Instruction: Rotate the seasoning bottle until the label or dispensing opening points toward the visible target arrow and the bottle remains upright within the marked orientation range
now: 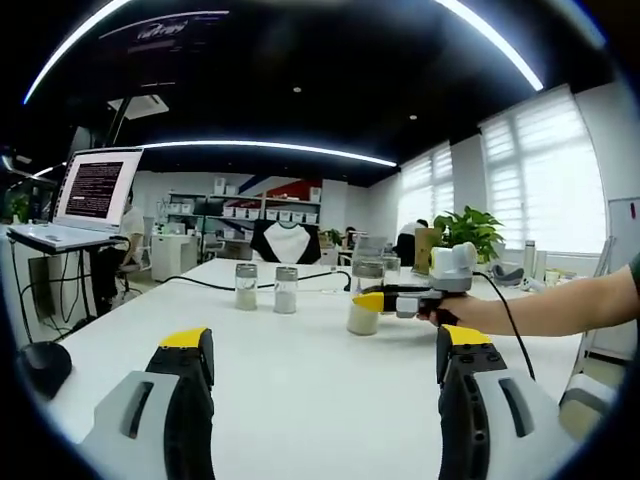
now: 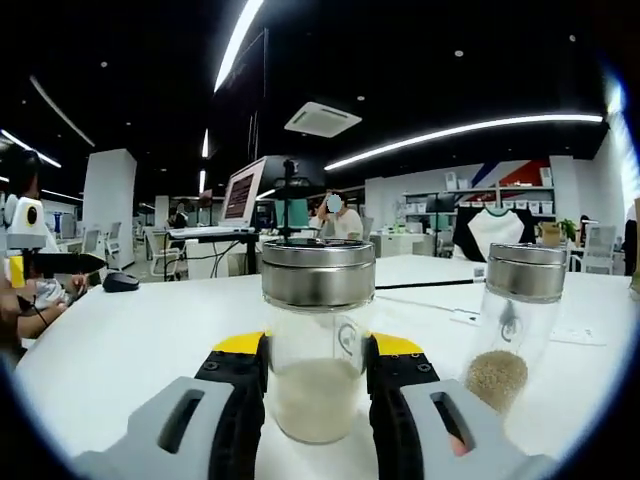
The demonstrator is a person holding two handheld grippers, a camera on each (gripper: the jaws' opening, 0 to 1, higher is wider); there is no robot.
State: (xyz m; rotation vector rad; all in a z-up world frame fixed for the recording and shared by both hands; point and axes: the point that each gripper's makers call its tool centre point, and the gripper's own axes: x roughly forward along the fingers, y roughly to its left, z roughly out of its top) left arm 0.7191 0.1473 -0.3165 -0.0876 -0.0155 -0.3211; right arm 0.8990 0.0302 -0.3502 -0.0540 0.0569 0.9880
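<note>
A glass seasoning bottle [image 2: 317, 345] with a steel lid and pale powder stands upright on the white table [image 2: 130, 340]. My right gripper [image 2: 317, 352] is shut on it, one yellow-tipped jaw against each side. In the left gripper view the same bottle [image 1: 362, 320] stands right of the table's middle, and a person's hand holds the right gripper [image 1: 372, 300] on it from the right. My left gripper [image 1: 322, 345] is open above the near table with nothing between its jaws. It also appears as the left gripper [image 2: 30, 262] at the far left of the right gripper view.
A second bottle [image 2: 510, 325] with brown granules stands close to the right of the held one. Two more bottles [image 1: 246, 286] [image 1: 286, 290] stand mid-table, with a black cable [image 1: 200, 285] behind them. A laptop [image 1: 95, 195] and a mouse [image 1: 45, 365] are at the left.
</note>
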